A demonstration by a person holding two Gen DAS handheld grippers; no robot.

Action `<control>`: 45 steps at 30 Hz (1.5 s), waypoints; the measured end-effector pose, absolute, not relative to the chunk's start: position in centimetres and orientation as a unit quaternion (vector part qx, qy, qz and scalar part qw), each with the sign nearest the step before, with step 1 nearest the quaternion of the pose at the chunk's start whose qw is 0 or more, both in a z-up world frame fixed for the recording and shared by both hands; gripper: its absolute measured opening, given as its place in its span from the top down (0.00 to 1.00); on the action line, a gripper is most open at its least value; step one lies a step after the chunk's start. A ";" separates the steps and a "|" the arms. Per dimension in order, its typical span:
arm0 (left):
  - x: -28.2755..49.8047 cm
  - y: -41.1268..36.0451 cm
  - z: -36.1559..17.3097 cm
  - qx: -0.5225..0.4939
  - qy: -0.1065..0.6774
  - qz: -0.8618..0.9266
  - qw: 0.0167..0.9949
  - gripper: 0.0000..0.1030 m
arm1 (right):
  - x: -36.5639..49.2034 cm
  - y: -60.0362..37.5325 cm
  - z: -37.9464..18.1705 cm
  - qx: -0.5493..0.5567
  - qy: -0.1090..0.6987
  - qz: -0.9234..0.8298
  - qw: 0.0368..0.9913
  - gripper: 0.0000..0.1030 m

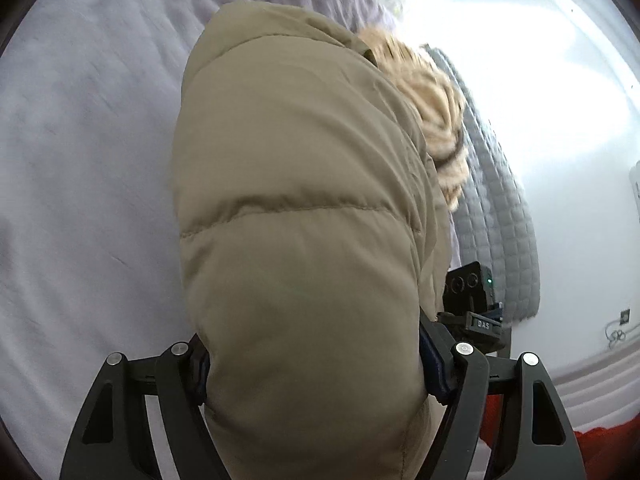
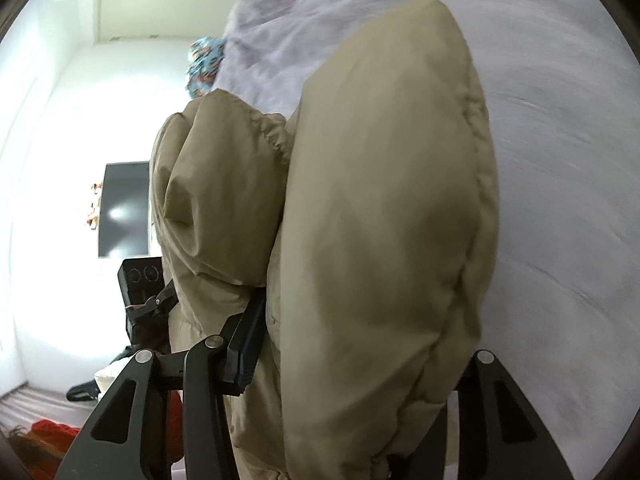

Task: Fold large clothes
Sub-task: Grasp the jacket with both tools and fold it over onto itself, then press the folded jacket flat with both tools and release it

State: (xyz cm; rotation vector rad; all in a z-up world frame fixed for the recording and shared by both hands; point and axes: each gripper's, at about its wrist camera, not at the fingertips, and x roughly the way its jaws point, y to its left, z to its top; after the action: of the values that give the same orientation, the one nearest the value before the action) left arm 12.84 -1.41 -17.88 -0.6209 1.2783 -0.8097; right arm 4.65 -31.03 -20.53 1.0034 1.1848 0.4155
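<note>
The left gripper (image 1: 312,364) is clamped on a thick fold of the beige puffer jacket (image 1: 296,184), lifted above the lilac bedsheet (image 1: 80,140); its fur trim (image 1: 432,112) hangs to the right. The right gripper (image 2: 360,364) likewise pinches the jacket's bulk.

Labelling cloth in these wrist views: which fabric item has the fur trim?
The beige puffer coat, clamped in both hand-held grippers; tan fur edges it. The lilac bedsheet and grey quilted blanket are plain.
</note>
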 end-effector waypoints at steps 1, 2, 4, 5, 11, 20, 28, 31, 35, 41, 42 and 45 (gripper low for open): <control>13.8 0.2 -17.6 -0.278 0.565 -0.353 0.692 0.25 | 6.5 -29.4 -20.4 0.445 0.528 0.194 0.697 0.51; 14.8 1.7 -17.4 -0.278 0.560 -0.345 0.700 0.25 | 7.7 -28.4 -20.4 0.442 0.525 0.198 0.699 0.51; 16.6 4.5 -17.4 -0.280 0.552 -0.335 0.711 0.24 | 10.3 -25.9 -20.8 0.435 0.520 0.207 0.706 0.51; 17.6 6.1 -17.7 -0.280 0.548 -0.328 0.716 0.24 | 11.3 -24.7 -21.0 0.432 0.518 0.210 0.708 0.51; 22.3 11.9 -22.3 -0.272 0.563 -0.270 0.733 0.18 | 15.5 -20.4 -24.7 0.418 0.529 0.203 0.710 0.50; 21.7 12.8 -23.5 -0.266 0.566 -0.216 0.749 0.10 | 13.8 -21.6 -22.9 0.397 0.540 0.134 0.731 0.41; 20.9 10.5 -16.5 -0.167 0.496 -0.146 0.840 0.10 | 12.8 -19.9 -14.2 0.320 0.487 0.117 0.805 0.57; 22.4 9.9 -15.5 -0.152 0.482 -0.129 0.853 0.10 | 14.4 -18.1 -14.9 0.322 0.493 0.122 0.799 0.57; 24.3 7.2 -15.4 -0.112 0.483 -0.116 0.861 0.10 | 14.6 -15.4 -16.2 0.280 0.512 0.108 0.805 0.71; 25.4 1.6 -18.2 -0.024 0.509 -0.099 0.854 0.09 | 11.4 -14.2 -19.7 0.189 0.568 0.015 0.801 0.82; 25.2 1.3 -18.5 -0.017 0.512 -0.103 0.853 0.07 | 10.8 -14.7 -20.3 0.196 0.571 0.014 0.797 0.83; 24.7 0.2 -19.0 0.008 0.510 -0.102 0.854 0.07 | 10.0 -15.8 -21.7 0.212 0.572 0.015 0.792 0.83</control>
State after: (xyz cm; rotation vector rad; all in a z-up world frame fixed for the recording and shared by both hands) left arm 24.66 0.23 -18.95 0.0172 1.0732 -0.2143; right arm 10.03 -15.80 -21.71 0.4570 1.2303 0.0323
